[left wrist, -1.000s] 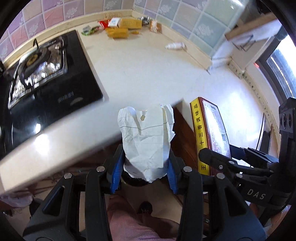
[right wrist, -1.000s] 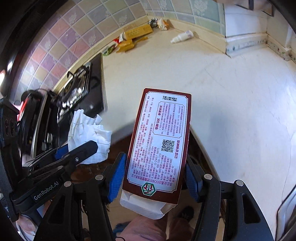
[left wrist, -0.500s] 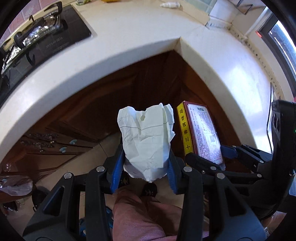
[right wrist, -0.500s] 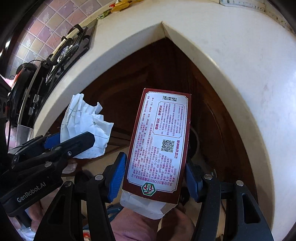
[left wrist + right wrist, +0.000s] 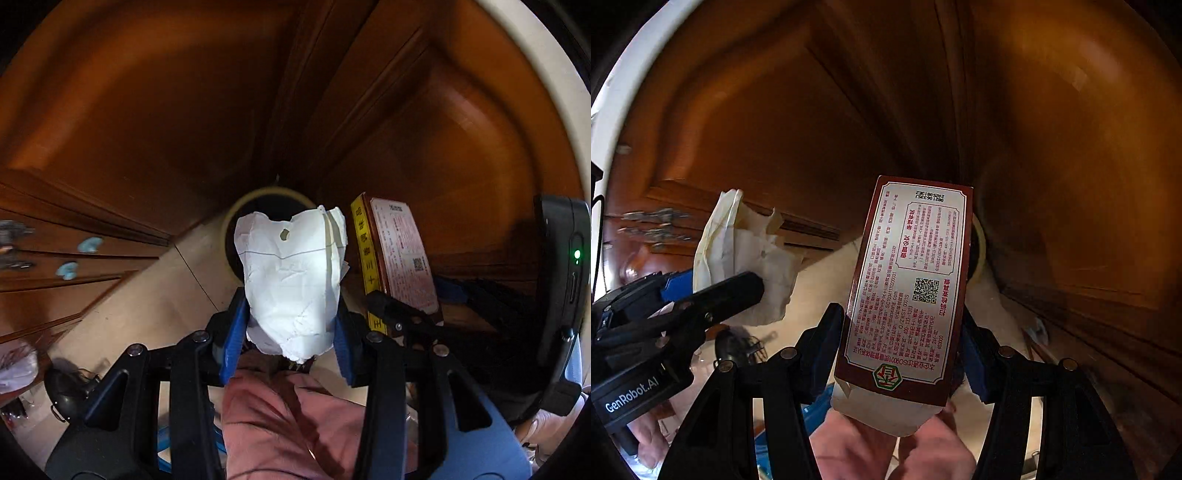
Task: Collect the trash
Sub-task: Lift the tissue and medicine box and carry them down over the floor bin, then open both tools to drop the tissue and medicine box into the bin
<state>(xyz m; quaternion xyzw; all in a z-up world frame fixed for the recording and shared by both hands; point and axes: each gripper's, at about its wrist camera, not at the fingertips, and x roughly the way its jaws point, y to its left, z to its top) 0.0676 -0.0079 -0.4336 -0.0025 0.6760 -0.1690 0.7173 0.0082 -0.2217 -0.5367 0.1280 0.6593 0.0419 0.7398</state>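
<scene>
- Both pieces of trash are already picked up and carried low in front of the wooden cabinets [image 5: 147, 110]; what is left, by my reading, is dropping them into the bin [image 5: 255, 197], whose pale round rim and dark mouth show on the floor at the cabinet corner.
- The left hand-held gripper [image 5: 288, 328] is clenched on the paper [image 5: 291, 273], which hangs just above and in front of the bin's mouth, hiding the near part of it.
- The right hand-held gripper [image 5: 905, 350] grasps the box [image 5: 912, 284] by its long edges; in the right wrist view only a sliver of the bin's rim peeks out beside the box, to its right.
- The box sits just right of the paper, near it but apart, both over the tan floor [image 5: 140, 295] beside the bin.
- Paper: white, thin, crumpled into a loose wad with creases, a torn edge and a small hole; it should squash easily.
- Box: flat, stiff card, rectangular, dark red border around a pale printed panel with a square code, a yellow side strip, an opened white flap at the near end.
- Cabinets: glossy brown panelled wood under a pale counter [image 5: 546, 74] edge.
</scene>
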